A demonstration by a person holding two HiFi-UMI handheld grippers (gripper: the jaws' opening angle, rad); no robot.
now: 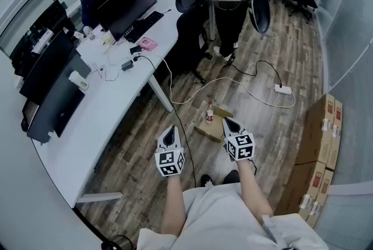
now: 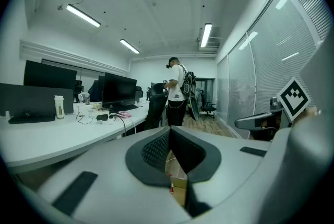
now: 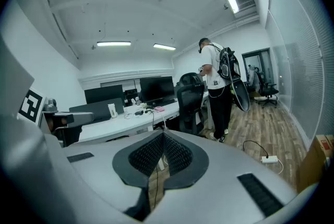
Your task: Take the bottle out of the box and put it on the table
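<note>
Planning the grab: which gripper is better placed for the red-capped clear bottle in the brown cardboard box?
Probably right: right gripper sits at the cardboard box's edge, nearer the bottle than left gripper.

Space above the bottle [image 1: 209,112] is wide open, so straight down into the box [image 1: 218,129] works. Desk [image 1: 111,109] leg sits off left, cartons [image 1: 317,141] stack up well right, and the power strip [image 1: 282,90] cable trails behind.

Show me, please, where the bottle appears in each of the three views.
Head view: the bottle is just right of centre, on the floor at the cardboard box.
Left gripper view: the bottle is low at centre, small, seen through a narrow gap.
Right gripper view: not in it.
Shared landmark: the white desk.
</note>
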